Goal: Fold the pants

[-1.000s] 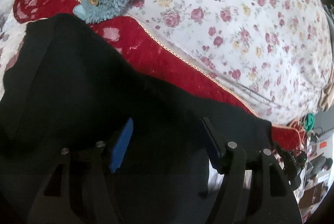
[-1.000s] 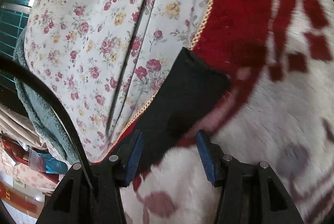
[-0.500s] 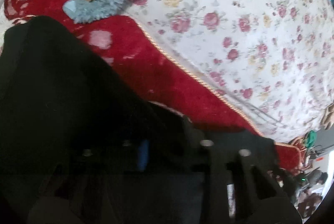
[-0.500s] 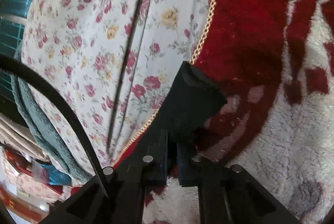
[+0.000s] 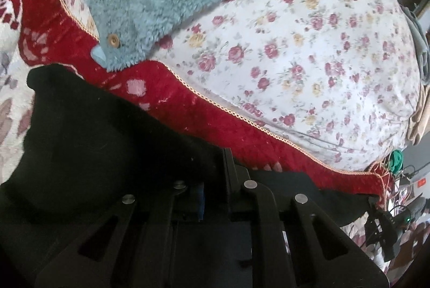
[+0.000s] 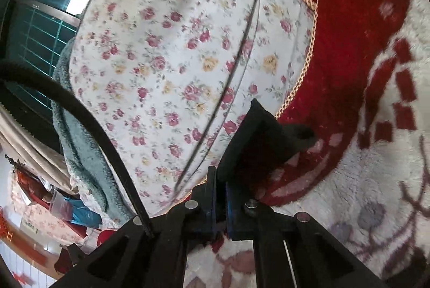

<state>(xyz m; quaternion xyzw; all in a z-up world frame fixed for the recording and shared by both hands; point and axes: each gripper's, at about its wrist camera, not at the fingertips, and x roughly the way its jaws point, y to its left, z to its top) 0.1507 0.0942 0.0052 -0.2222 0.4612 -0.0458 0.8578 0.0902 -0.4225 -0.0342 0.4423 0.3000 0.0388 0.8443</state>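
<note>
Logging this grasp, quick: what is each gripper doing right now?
Left gripper: shut on the black pants.
Right gripper: shut on a corner of the pants.

**No readable text**

No legible text, label, brand, number or sign in either wrist view. Left wrist view: small orange-red patch (image 5: 421, 182) at far right edge among the clutter, maybe a label, too small and blurred to read. Right wrist view: red hanging decorations (image 6: 8, 227) at lower left edge, blurred, no characters can be made out. The fabrics carry only printed flowers and woven patterns, no lettering.
</note>
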